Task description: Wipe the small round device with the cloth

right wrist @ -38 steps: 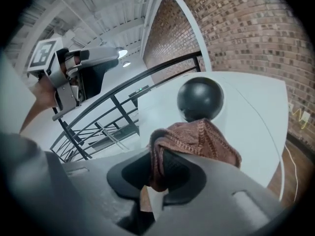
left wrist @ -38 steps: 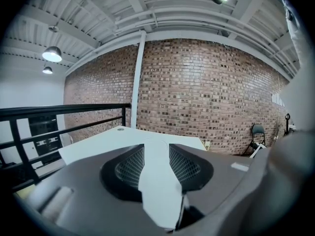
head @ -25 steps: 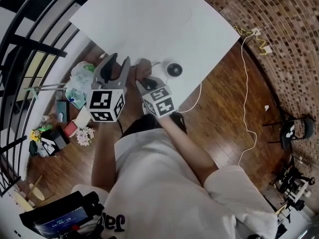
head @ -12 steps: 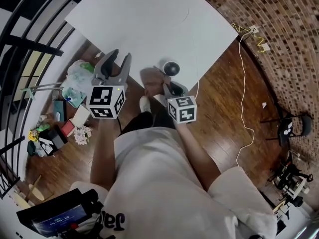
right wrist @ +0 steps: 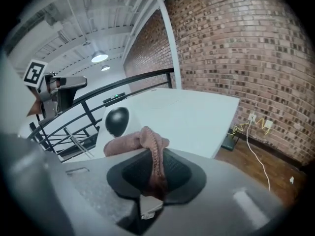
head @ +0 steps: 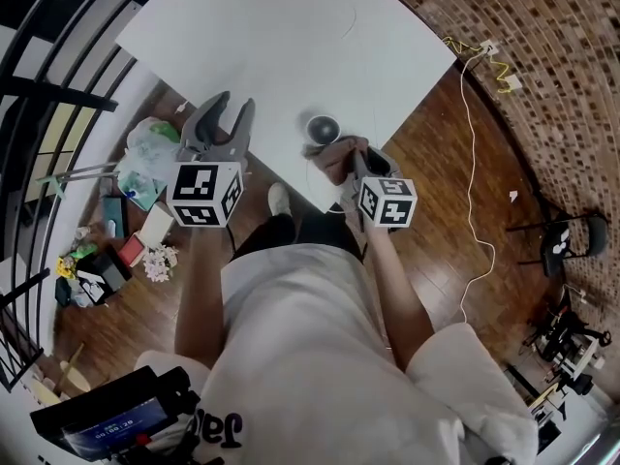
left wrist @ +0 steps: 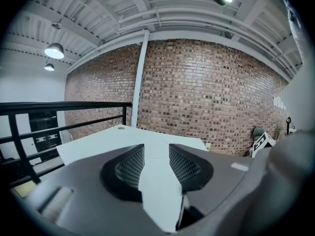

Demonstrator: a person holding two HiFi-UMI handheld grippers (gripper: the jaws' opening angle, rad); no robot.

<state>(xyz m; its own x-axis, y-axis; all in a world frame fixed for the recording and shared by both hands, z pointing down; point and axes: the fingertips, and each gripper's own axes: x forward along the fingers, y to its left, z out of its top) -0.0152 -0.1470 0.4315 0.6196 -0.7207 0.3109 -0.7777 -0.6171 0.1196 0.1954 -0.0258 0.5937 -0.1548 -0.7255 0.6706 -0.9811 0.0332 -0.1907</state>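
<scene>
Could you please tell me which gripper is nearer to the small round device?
Right. The right gripper, jaws shut on the cloth, sits just beside the small round device; the left gripper, jaws open, is farther off to its left.

The cloth (right wrist: 147,144) in the grey right hand-held gripper (head: 354,155) is dusty pink-brown with a ribbed knit. Just ahead of it, the small round device (right wrist: 116,121) is white with a glossy black face. The surface (head: 291,46) is plain white. The left hand-held gripper (head: 235,109) is grey, and its cube bears black-and-white square markers.
</scene>
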